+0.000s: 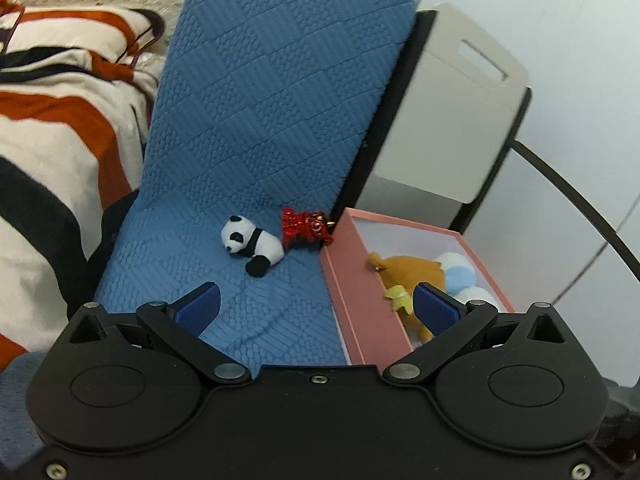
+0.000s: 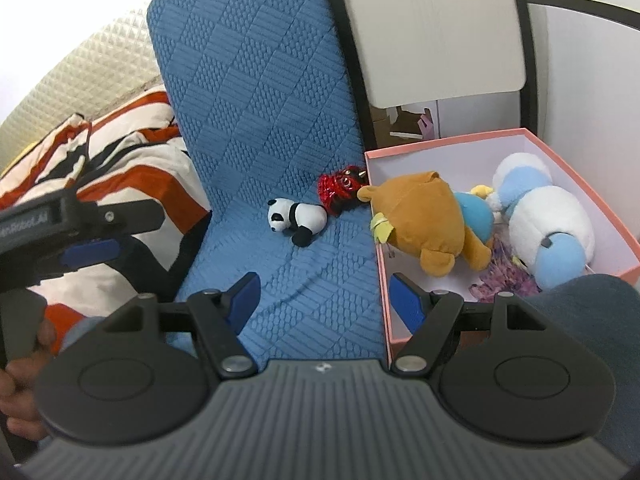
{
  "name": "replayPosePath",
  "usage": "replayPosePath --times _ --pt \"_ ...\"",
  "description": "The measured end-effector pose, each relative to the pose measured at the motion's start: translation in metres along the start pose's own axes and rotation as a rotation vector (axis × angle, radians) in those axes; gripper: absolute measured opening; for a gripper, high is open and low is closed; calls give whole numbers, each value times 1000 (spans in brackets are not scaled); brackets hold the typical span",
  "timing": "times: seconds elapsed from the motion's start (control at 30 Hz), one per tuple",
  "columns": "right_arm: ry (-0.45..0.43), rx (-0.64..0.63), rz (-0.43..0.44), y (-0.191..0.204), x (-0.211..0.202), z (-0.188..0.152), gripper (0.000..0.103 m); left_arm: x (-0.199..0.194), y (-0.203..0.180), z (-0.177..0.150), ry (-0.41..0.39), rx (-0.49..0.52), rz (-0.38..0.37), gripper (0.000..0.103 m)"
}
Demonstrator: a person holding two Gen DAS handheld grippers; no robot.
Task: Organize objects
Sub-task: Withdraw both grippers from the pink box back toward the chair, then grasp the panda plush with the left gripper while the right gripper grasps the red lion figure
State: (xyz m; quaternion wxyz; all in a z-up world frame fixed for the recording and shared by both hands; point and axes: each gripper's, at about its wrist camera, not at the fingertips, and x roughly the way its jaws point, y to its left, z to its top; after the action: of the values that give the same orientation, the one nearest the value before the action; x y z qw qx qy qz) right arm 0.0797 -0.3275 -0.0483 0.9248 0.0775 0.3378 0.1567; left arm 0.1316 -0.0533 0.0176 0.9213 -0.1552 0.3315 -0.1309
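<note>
Both grippers, left gripper (image 1: 316, 308) & right gripper (image 2: 324, 300), are held apart, empty. Panda (image 2: 297, 220) is lying on blue cushion (image 2: 260, 100), near pink box (image 2: 576, 172); its body should be clamped.

A panda toy (image 2: 297, 220) lies on the quilted mat (image 2: 256, 120), a shiny toy (image 2: 340, 190) just behind it, touching the box (image 2: 378, 240) at the mat's right. In the box, a bear (image 2: 424, 216) lies left of a round plush (image 2: 544, 220). A blanket (image 2: 120, 168) lies left of the mat.
</note>
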Motion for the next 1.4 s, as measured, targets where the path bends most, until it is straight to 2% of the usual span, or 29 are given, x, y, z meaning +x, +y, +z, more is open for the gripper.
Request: replayPosePath --times 0.37,0.57,0.8,0.93,1.17,1.4 --pt "7 -81 50 0 58 -4 73 47 31 3 -28 -58 83 103" --pt "9 -112 67 5 88 1 72 75 52 5 8 -71 121 102" --pt "-4 -147 65 13 118 12 73 101 70 15 13 -115 124 103" --pt "3 -161 75 17 134 17 73 118 80 19 42 -135 138 103" --pt "26 -165 57 19 159 24 72 154 101 20 110 -210 92 100" --pt "39 -207 26 19 192 36 70 198 123 32 168 -269 101 97"
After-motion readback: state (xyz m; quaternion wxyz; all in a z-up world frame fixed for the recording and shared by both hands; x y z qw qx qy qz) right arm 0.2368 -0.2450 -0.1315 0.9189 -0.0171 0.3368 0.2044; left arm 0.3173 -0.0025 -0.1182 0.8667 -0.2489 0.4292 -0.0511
